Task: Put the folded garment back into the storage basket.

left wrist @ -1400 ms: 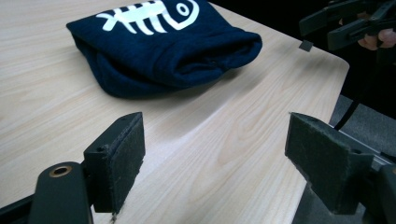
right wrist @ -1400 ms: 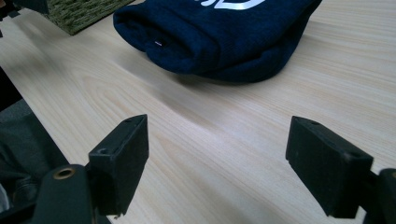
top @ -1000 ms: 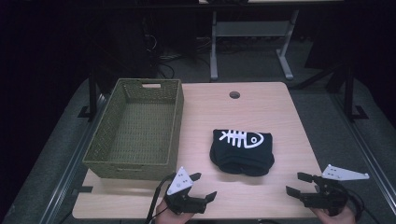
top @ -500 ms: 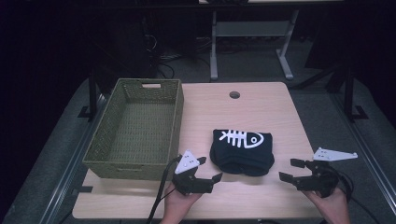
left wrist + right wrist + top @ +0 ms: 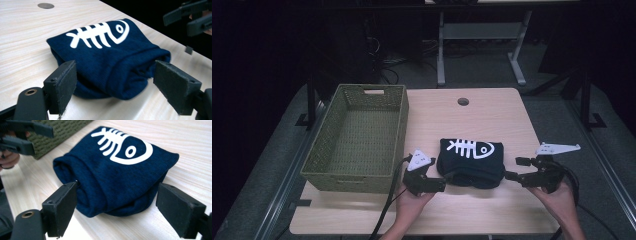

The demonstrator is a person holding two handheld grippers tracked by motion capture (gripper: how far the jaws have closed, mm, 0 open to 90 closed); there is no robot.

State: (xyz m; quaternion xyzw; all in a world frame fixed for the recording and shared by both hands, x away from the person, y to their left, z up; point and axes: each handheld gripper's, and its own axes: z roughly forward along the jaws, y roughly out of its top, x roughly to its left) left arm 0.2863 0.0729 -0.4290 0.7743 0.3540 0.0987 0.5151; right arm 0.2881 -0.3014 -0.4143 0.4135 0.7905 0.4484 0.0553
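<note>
With both my left claw and right claw gaping wide at opposite ends of the folded navy fish-skeleton garment on the worktop, a shallow pinch may catch just the top layer and unfold it

Both grippers matte black. Left gripper, lower centre of the high view: white three-cornered plate on top, black cable trailing to the bottom edge. Right gripper, lower right: longer white plate, thick black cable looping at its right. Own-view jaws: flat rectangular black pads, frayed edges, small screw holes, brass-ringed hole lower left. Forearms bare, no sleeves.
</note>
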